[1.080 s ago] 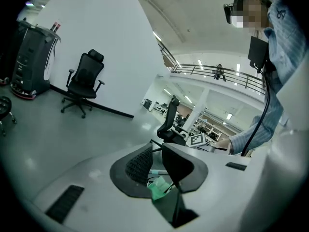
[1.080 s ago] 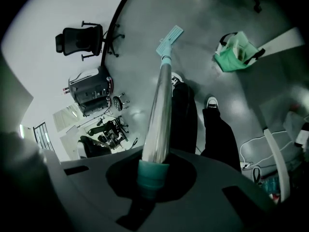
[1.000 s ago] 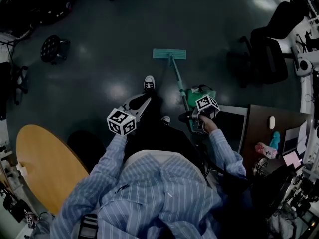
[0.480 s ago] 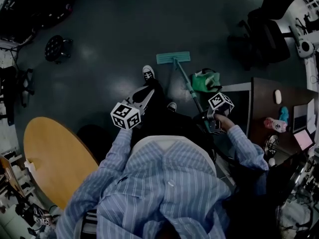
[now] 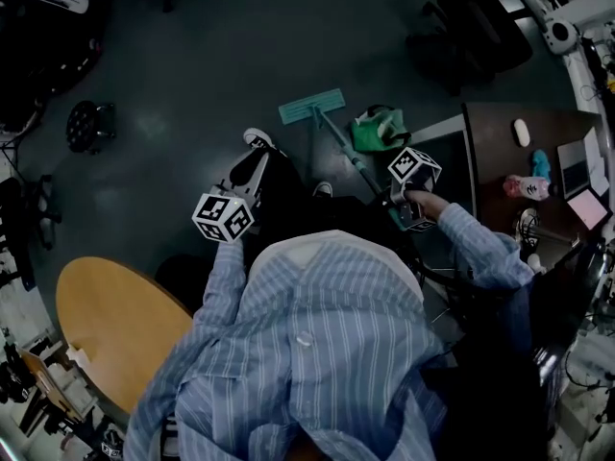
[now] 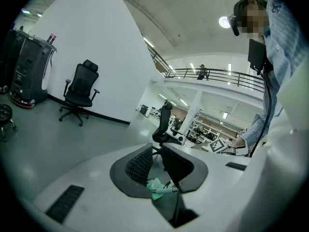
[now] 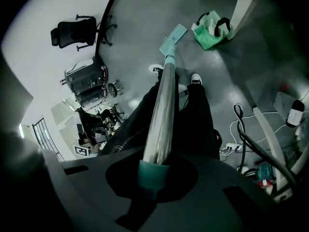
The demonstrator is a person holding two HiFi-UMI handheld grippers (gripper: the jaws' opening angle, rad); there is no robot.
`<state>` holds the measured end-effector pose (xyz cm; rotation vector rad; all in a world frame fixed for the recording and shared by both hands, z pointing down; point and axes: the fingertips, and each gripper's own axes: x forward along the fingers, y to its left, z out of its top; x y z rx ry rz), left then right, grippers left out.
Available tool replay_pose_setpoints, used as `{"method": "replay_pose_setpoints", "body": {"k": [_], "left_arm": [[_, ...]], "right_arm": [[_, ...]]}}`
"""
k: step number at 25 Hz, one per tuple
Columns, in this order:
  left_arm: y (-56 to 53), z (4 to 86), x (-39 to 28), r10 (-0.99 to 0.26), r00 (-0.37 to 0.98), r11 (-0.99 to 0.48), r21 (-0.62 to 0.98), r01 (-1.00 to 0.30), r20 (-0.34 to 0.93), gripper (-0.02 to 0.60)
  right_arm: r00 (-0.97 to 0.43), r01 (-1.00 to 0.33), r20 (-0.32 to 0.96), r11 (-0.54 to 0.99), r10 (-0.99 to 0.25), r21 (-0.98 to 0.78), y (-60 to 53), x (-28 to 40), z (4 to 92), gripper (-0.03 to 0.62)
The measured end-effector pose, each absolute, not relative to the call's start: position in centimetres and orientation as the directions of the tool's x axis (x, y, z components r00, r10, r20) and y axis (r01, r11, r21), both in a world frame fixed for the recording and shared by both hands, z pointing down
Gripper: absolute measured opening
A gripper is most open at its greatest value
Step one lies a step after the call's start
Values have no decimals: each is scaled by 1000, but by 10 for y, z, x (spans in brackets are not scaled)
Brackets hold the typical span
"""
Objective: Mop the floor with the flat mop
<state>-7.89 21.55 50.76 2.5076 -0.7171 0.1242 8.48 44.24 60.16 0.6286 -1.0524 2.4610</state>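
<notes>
The teal flat mop (image 5: 311, 107) lies pad-down on the glossy dark grey floor (image 5: 192, 75) near a dark brown desk (image 5: 492, 157), its pole clamped in the right gripper (image 7: 154, 174), while the left gripper (image 6: 157, 164) is slightly open and empty.

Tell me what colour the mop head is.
The mop head is teal, clearest in the head view.

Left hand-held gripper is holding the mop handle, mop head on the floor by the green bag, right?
No: the right hand-held gripper holds the mop handle, per the right gripper view. The left hand-held gripper is open, empty. Rest stands.
</notes>
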Motion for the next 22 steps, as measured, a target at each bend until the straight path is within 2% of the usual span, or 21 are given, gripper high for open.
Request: {"method": "replay_pose_setpoints", "body": {"k": [10, 22], "left_arm": [[213, 516, -86, -483, 840, -700, 467, -540, 249, 64], [214, 524, -82, -470, 837, -696, 465, -547, 280, 64]], "right_arm": [[-843, -496, 506, -628, 183, -600, 431, 76, 598, 12], [-861, -454, 489, -639, 136, -621, 434, 84, 602, 12]]}}
